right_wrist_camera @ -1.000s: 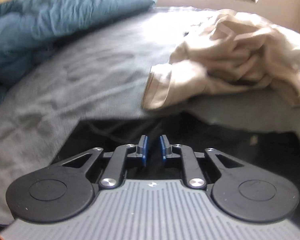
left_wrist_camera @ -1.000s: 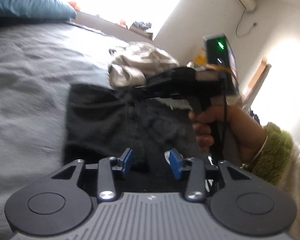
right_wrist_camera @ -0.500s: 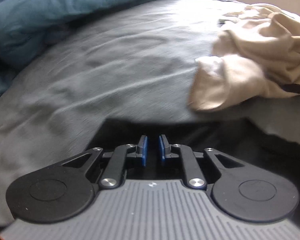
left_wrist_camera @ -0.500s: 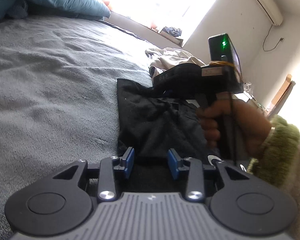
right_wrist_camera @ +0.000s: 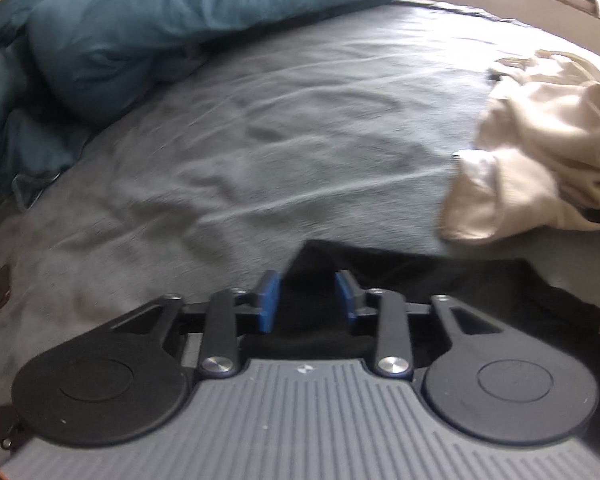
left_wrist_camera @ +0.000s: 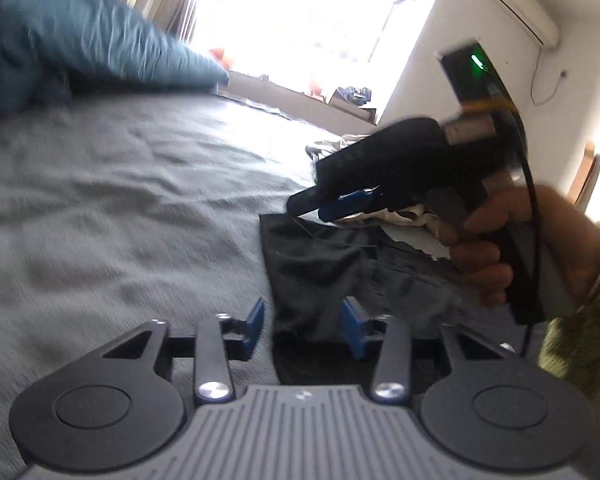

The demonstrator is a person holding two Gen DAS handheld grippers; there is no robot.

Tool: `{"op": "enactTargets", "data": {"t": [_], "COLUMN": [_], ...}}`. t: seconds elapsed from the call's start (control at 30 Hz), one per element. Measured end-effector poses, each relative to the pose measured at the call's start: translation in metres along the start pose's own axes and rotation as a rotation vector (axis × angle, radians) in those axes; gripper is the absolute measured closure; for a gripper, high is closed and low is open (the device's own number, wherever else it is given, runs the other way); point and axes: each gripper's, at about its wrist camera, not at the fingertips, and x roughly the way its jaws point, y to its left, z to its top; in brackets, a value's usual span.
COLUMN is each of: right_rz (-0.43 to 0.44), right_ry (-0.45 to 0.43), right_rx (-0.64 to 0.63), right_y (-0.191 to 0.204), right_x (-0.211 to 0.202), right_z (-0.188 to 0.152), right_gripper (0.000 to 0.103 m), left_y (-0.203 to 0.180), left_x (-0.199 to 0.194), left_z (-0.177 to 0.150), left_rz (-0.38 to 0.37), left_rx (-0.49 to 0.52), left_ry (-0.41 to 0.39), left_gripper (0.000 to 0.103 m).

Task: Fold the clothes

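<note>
A black garment (left_wrist_camera: pixel 332 268) lies flat on the grey bed (left_wrist_camera: pixel 120 208). My left gripper (left_wrist_camera: pixel 304 324) sits low at its near edge. Its jaws are opening, with the cloth's edge loose between the blue pads (left_wrist_camera: pixel 255 322). In the left wrist view a hand holds my right gripper (left_wrist_camera: pixel 316 208) over the garment's far corner. From the right wrist view, that gripper (right_wrist_camera: pixel 307 300) is opening too. The black garment's corner (right_wrist_camera: pixel 320 256) lies slack between its pads (right_wrist_camera: pixel 269 304), which do not press on it.
A crumpled beige pile of clothes (right_wrist_camera: pixel 540 168) lies just beyond the black garment on the right. A blue duvet (right_wrist_camera: pixel 140 28) is heaped along the far left of the bed. A bright window (left_wrist_camera: pixel 300 12) and its sill stand behind the bed.
The right gripper's jaws went from nearly shut on the black cloth to apart, letting it go, and it moved left away from the beige pile. The left jaws widened slightly.
</note>
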Motion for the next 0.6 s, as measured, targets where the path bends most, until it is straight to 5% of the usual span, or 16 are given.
{"op": "enactTargets", "data": {"t": [0.07,0.2,0.33,0.4,0.47,0.6], "right_rz": [-0.016,-0.087,-0.164,-0.189,-0.204,-0.192], "right_ry": [0.026,0.086,0.135,0.127,0.099,0.01], "right_rx": [-0.026,-0.067,-0.078,-0.087,-0.086,-0.037], "right_y": [0.012,0.027,0.029,0.029,0.027,0.02], "right_x": [0.006,0.026,0.05,0.055,0.052,0.037], "right_z": [0.002,0.004,0.002,0.0,-0.001,-0.002], "right_gripper": [0.051,0.051,0.054,0.066,0.096,0.098], "left_y": [0.003,0.021,0.032,0.032,0.031,0.029], "left_x": [0.009,0.023,0.028,0.027,0.024,0.023], "left_z": [-0.003,-0.005,-0.008,-0.009,-0.01,-0.011], "left_rz": [0.004,-0.056,-0.118,-0.123,-0.119,-0.105], "left_rx": [-0.006,-0.105,-0.184,-0.192,-0.198,-0.218], "left_ry": [0.007,0.053,0.081,0.089,0.092,0.111], "left_gripper": [0.057,0.064,0.093,0.095,0.096,0.097]}}
